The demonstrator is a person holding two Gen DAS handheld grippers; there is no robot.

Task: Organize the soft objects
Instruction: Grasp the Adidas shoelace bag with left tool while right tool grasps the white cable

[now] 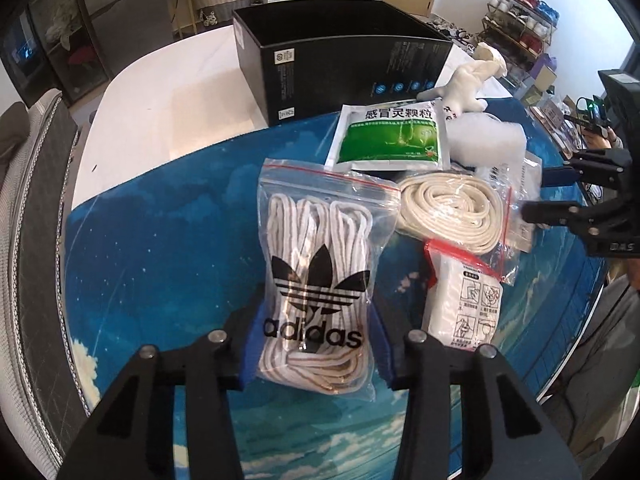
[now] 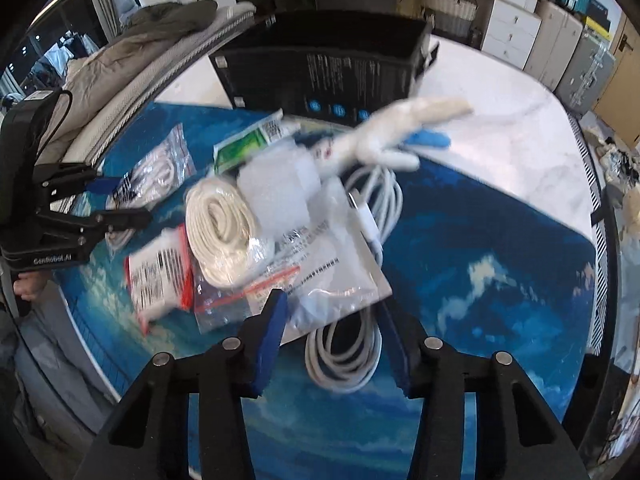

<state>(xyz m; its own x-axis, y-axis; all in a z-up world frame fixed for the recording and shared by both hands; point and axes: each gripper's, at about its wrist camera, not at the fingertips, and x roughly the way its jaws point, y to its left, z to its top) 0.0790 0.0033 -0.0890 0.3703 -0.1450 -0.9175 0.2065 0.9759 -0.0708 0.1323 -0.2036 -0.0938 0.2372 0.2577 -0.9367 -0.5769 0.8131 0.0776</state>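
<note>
My left gripper (image 1: 316, 344) is open, its blue pads on either side of a clear zip bag of white laces with a black adidas logo (image 1: 316, 280) on the blue mat. Behind it lie a bag of cream cord (image 1: 452, 208), a green medicine sachet (image 1: 388, 136), a white packet with red trim (image 1: 464, 304), white foam (image 1: 488, 140) and a white plush toy (image 1: 472, 80). My right gripper (image 2: 332, 344) is open above a coiled white cable (image 2: 344, 360) and a clear flat bag (image 2: 320, 256). The left gripper also shows in the right wrist view (image 2: 116, 204).
An open black box (image 1: 340, 60) stands at the back on the white table (image 1: 160, 100); it also shows in the right wrist view (image 2: 320, 68). The blue sky-print mat (image 2: 480, 280) covers the near table. A chair (image 1: 36, 200) stands at left.
</note>
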